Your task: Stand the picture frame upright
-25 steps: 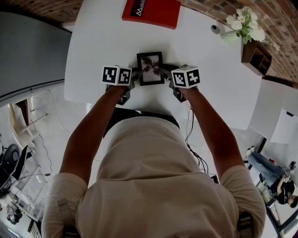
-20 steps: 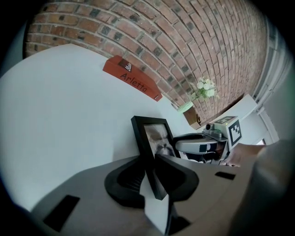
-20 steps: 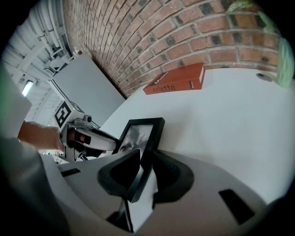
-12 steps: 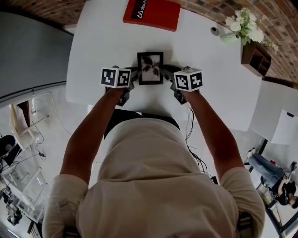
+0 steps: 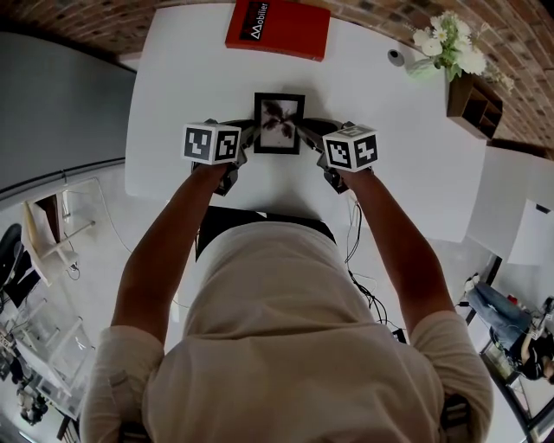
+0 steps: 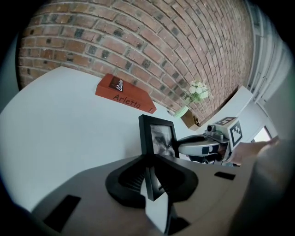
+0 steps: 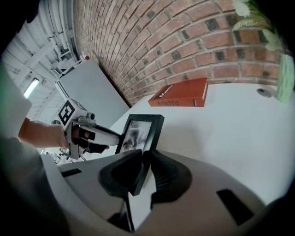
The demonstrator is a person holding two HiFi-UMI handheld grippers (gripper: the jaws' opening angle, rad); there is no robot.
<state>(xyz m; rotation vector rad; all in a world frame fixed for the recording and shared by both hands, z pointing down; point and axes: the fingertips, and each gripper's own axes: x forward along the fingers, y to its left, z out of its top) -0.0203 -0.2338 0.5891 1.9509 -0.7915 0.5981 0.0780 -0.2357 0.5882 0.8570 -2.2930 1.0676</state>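
Nearest us, our forearms [image 5: 173, 234] reach out evenly, one to each side, so that the frame [image 5: 279, 123] is taken by both side edges and cannot twist. The left gripper [image 5: 249, 141] has its jaws on the frame's left edge and the right gripper [image 5: 310, 140] has its jaws on the right edge. Both pairs have just been closing, and each gripper view shows the dark moulding pinched between the pads.

We judge this two-sided grip is meant to tip the frame about its lower edge. It stands between the grippers, close to upright, with the picture facing us. It is over the near middle of the table [image 5: 182, 78], though we cannot tell whether its bottom touches the top.

White table lies bare around it, which leaves room to set it down and let its back support take over. Farther off a red box [image 5: 281, 24] lies flat at the far edge, well apart. The flowers [image 5: 454, 43] stand to the far right, by the brick wall [image 6: 152, 41].
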